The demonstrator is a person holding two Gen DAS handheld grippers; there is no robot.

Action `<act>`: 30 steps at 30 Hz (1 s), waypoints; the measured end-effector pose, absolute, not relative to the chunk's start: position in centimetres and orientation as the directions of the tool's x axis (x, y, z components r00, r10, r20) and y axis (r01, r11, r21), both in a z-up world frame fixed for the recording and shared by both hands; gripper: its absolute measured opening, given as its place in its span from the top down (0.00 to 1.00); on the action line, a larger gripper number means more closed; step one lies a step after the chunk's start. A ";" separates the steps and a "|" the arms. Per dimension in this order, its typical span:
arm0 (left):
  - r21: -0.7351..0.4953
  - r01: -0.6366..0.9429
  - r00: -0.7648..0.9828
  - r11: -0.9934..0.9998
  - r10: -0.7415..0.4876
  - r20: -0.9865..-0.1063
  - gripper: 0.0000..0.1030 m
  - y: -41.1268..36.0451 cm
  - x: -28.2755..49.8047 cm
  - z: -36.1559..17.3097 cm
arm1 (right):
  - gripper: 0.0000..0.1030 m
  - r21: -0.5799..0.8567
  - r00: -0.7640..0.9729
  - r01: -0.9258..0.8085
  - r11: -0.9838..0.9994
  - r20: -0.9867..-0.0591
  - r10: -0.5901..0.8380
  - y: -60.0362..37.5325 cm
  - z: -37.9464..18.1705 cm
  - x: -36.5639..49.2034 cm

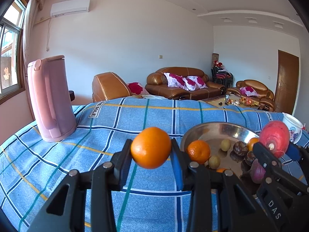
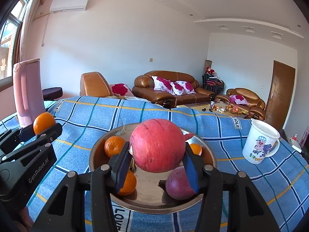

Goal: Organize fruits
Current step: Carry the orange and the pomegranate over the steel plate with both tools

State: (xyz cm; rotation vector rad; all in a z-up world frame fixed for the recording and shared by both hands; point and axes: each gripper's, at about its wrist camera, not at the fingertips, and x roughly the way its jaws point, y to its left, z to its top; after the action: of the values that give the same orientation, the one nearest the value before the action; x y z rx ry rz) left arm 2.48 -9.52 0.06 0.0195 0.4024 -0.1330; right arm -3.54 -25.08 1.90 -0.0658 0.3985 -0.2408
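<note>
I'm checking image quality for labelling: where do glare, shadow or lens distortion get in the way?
Left wrist view: window overexposed; metal bowl glares; black vignette corners; the orange in the left gripper is sharp. Right wrist view: fisheye bows the tablecloth grid; the pomegranate in the right gripper shades the bowl floor.

A home living room. Brown leather sofas (image 2: 166, 89) w/ pink-flowered white cushions (image 2: 171, 86), low coffee table (image 2: 222, 108) cluttered w/ snacks, white wall-mounted AC unit (image 2: 67, 4), brown wooden door (image 2: 280, 94), curtained window (image 1: 11, 54) at left. Near the camera, a bench under blue checked cloth (image 1: 135, 116) carries a pink plastic kettle (image 1: 50, 98) and white cartoon-print mug (image 2: 259, 142).
</note>
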 end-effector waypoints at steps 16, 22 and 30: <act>-0.001 0.184 0.907 0.983 -0.170 -0.385 0.62 -12.8 2.4 0.6 | 0.48 -0.087 0.873 0.297 0.951 -0.378 -0.308 -29.8 2.3 -3.7; 0.000 0.222 0.901 0.975 -0.205 -0.381 0.62 -14.1 2.3 0.9 | 0.48 -0.074 0.861 0.339 0.938 -0.376 -0.341 -32.0 2.5 -3.9; -0.022 0.294 0.876 0.955 -0.279 -0.393 0.62 -17.2 2.2 1.2 | 0.48 -0.073 0.842 0.384 0.920 -0.381 -0.382 -34.2 2.4 -3.6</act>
State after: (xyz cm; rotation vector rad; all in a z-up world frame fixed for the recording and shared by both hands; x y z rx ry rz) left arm 2.23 -17.20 1.22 0.0392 0.4044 -0.2992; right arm -3.56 -34.21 2.45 0.0065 0.4011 -0.4045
